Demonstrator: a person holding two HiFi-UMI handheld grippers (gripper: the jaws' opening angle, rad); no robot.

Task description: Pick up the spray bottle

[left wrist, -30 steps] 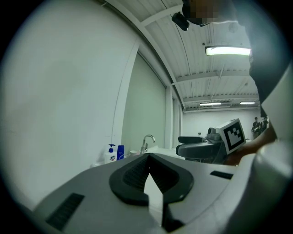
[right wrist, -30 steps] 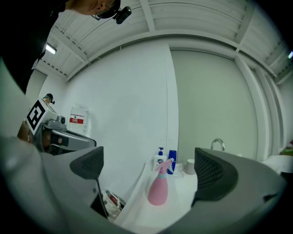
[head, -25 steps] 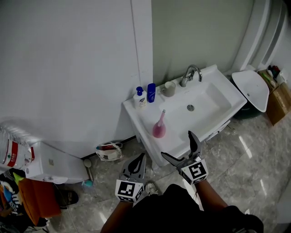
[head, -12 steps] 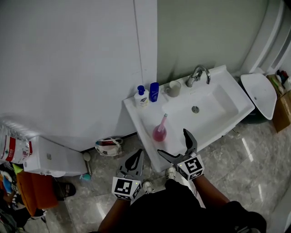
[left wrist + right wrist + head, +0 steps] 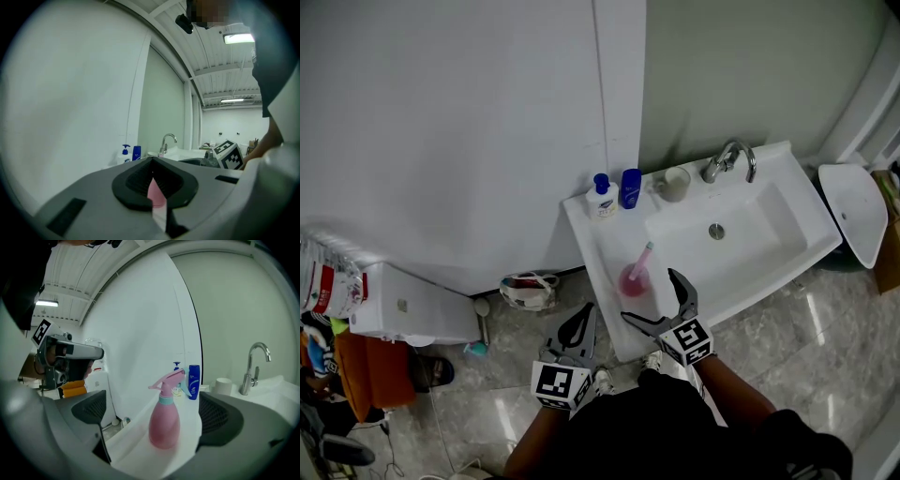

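Spray bottle (image 5: 165,420) between spread right gripper (image 5: 154,414) jaws, left gripper (image 5: 152,164) seemingly closed

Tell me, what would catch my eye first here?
A pink spray bottle stands upright on the left ledge of a white sink. The right claw is wide open just in front of it, framing it without touching. The left claw is shut, off to the side over the floor.
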